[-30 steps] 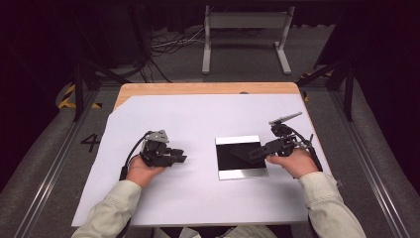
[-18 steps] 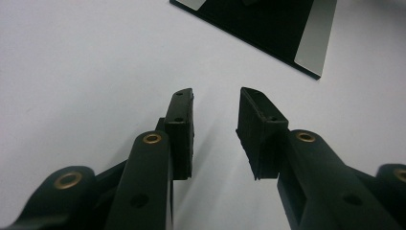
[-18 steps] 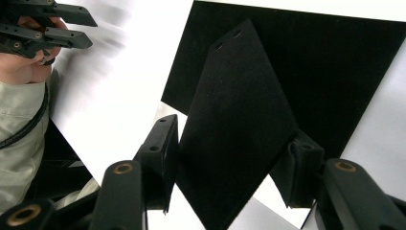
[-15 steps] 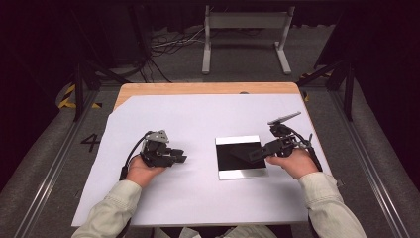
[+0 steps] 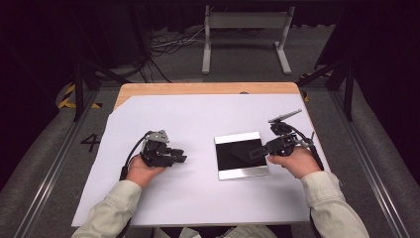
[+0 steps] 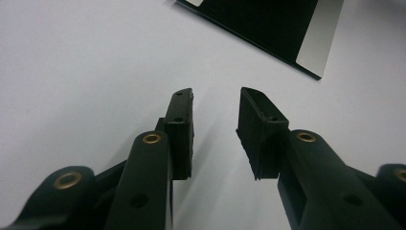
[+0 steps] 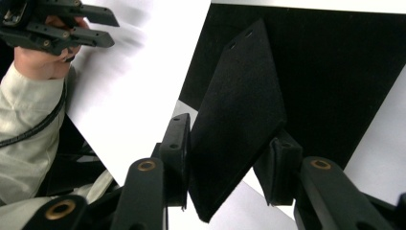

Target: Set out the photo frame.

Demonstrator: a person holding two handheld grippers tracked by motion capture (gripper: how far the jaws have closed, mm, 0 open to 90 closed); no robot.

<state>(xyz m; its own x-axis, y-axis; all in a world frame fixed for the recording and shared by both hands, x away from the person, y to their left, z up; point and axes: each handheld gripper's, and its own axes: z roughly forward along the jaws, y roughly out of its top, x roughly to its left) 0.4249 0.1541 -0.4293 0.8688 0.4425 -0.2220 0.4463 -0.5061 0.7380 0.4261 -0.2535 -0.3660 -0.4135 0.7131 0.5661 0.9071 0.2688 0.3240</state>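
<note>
Nothing has shifted: the right gripper still clenches the black felt piece above the tray, left gripper released, so placement stalls

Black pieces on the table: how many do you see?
2. A square black tray with pale edges lies flat right of centre. A smaller black felt piece is tilted above it, between the jaws of the right gripper.

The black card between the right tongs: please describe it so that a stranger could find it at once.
On the white table cover, look right of centre for the flat black square tray with silver edges. Above it, the right tongs grip a matte black card, tilted up while the tray lies flat.
</note>
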